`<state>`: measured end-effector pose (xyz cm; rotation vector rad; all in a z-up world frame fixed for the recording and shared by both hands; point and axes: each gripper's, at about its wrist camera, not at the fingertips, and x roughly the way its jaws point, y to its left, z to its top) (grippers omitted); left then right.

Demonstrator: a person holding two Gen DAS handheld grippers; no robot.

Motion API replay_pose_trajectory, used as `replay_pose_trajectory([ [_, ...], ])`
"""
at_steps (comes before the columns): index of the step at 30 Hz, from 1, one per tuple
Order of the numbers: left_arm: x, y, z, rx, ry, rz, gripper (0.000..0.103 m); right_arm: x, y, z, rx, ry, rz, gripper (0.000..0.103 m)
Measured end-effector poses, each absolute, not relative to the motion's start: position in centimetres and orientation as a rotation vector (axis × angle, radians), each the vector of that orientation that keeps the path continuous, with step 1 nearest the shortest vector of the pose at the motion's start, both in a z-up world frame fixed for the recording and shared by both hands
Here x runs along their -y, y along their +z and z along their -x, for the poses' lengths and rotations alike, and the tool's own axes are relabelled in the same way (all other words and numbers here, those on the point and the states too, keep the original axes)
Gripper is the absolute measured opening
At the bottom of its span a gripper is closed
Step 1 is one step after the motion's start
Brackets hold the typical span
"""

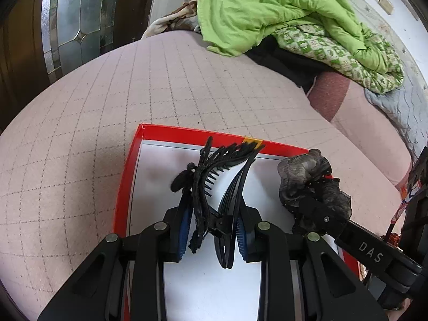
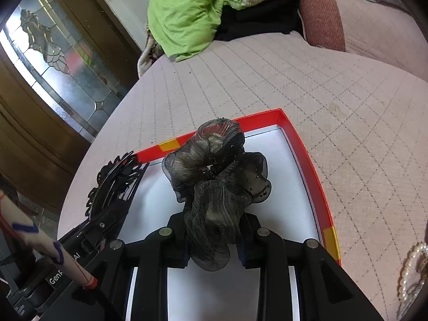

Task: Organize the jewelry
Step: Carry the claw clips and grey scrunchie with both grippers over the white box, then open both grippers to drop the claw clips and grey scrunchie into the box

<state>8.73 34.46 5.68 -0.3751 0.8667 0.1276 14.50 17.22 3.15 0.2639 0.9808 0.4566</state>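
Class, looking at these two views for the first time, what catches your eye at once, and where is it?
The red-rimmed box with its white floor lies on the pink quilted bed. Over it, the left gripper holds a black hair clip, the right gripper a dark gauzy scrunchie. A bright green quilt is heaped behind.

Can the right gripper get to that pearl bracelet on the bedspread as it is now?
Probably not yet. The right gripper is shut on the gauzy scrunchie over the red box, so its jaws are full. The pearl bracelet lies unobstructed, outside the box.
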Motion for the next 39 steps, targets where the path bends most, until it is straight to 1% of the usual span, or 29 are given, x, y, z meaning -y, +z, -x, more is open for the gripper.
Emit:
replay_pose_trajectory([
  [8, -34.7, 5.1, -9.3, -0.889, 0.128, 0.399, 0.028, -17.4, 2.8, -15.3, -0.987, 0.443, -0.256, 0.036],
  [10, -34.7, 5.0, -9.4, -0.890, 0.127, 0.404, 0.030, -17.4, 2.7, -15.5, -0.989, 0.438, -0.253, 0.038],
  [11, -34.7, 5.0, -9.5, -0.890, 0.124, 0.407, 0.032, -17.4, 2.7, -15.5, -0.989, 0.436, -0.251, 0.041],
  [12, -34.6, 5.0, -9.5, -0.889, 0.125, 0.406, 0.035, -17.4, 2.7, -15.5, -0.991, 0.435, -0.250, 0.042],
  [13, -34.6, 5.1, -9.4, -0.883, 0.130, 0.400, 0.043, -17.3, 2.7, -15.5, -0.992, 0.434, -0.252, 0.045],
  [14, -34.6, 5.2, -9.3, -0.876, 0.131, 0.399, 0.049, -17.1, 2.7, -15.4, -0.995, 0.433, -0.258, 0.051],
  [16, -34.5, 5.5, -9.1, -0.858, 0.137, 0.392, 0.050, -16.8, 2.8, -15.5, -0.993, 0.433, -0.267, 0.057],
  [23, -34.3, 6.7, -8.6, -0.814, 0.135, 0.372, 0.051, -15.2, 4.1, -14.7, -0.970, 0.436, -0.299, 0.057],
  [26, -34.1, 7.2, -8.3, -0.787, 0.140, 0.361, 0.051, -14.7, 4.8, -14.4, -0.958, 0.439, -0.307, 0.059],
  [30, -33.9, 7.5, -8.0, -0.778, 0.134, 0.358, 0.051, -14.3, 5.5, -14.0, -0.946, 0.441, -0.305, 0.060],
  [33, -33.9, 7.6, -7.9, -0.768, 0.139, 0.354, 0.052, -14.0, 5.8, -13.9, -0.942, 0.428, -0.297, 0.063],
  [39, -33.9, 8.0, -7.7, -0.749, 0.134, 0.360, 0.052, -12.6, 6.4, -13.3, -0.921, 0.432, -0.333, 0.063],
])
